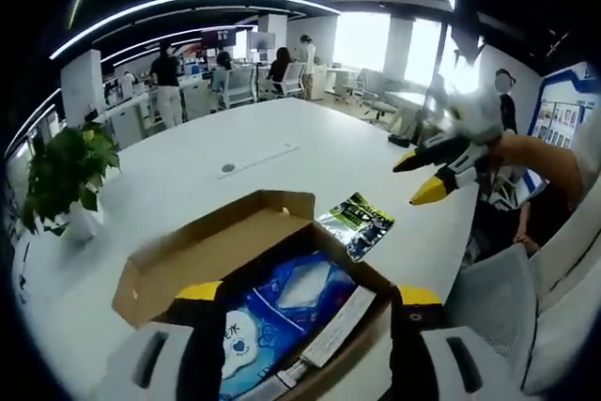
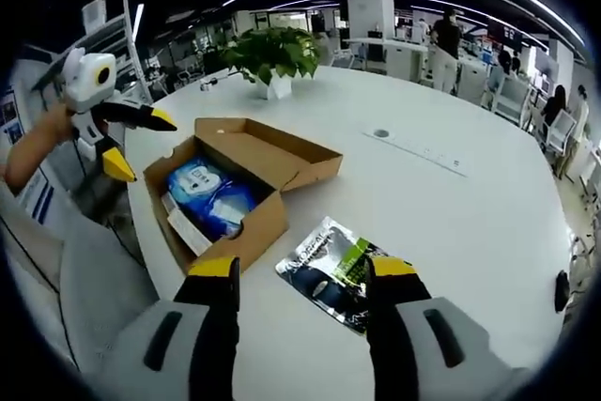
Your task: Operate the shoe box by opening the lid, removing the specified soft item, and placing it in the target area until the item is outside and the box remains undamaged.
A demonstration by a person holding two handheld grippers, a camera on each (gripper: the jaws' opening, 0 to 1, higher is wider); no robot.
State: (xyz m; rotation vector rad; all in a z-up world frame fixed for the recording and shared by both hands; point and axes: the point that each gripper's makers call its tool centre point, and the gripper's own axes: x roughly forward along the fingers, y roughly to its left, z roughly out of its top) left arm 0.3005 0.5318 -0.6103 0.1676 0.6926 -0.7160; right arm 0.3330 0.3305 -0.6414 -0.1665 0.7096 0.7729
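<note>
In the right gripper view, the left hand-held gripper [image 2: 131,143] hangs at the left above the bench's [image 2: 451,223] edge, jaws spread wide and empty. Just right of it the shoe box [image 2: 249,232] sits on the bench with its lid [image 2: 268,152] folded back. A blue soft pack [image 2: 211,196] lies inside. Further right, a glossy green-and-black packet [image 2: 324,265] lies flat on the bench beside the box, between the right hand-held gripper's [image 2: 305,274] wide, empty jaws. A potted plant [image 2: 272,55] stands beyond.

Open-plan office: large white table [image 2: 451,204]; beyond it, desks with monitors [image 1: 202,68], office chairs [image 1: 239,84], people working; potted plant [image 2: 272,55] on table's edge; ceiling strip lights [image 1: 188,2].
</note>
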